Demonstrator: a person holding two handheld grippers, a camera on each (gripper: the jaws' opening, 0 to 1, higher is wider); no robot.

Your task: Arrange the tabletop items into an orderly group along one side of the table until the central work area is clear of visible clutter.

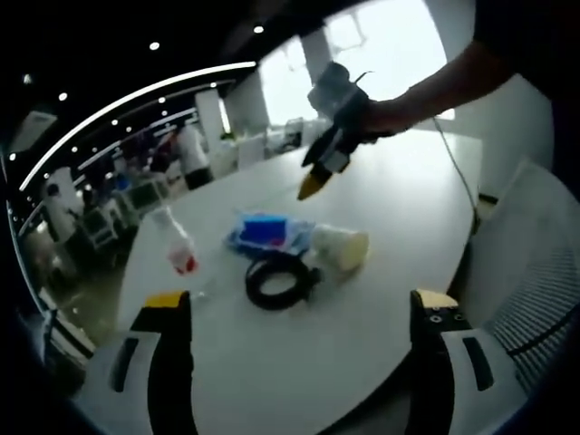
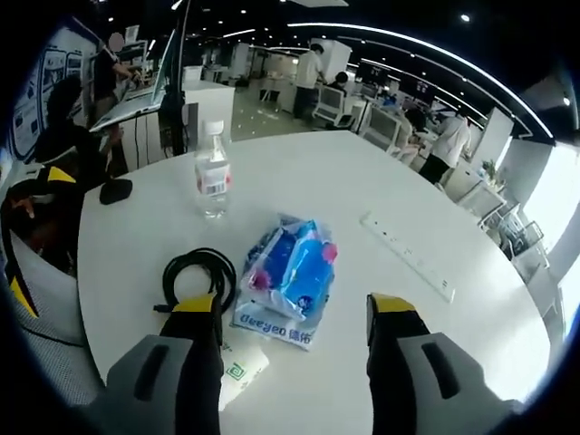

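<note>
Currently | both grippers' fingers held released, grasping nothing | blue packet (image 2: 292, 272), black cable coil (image 2: 201, 275), bottle (image 2: 212, 172) grouped on worktop (image 2: 299, 181)

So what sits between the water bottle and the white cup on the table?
In the left gripper view, the blue plastic packet and the coiled black cable lie between the water bottle and the tipped white cup.

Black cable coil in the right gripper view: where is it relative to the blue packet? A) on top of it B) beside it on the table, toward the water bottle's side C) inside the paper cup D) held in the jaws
B: the black cable coil lies flat on the table next to the blue packet, on the side where the water bottle stands.
</note>
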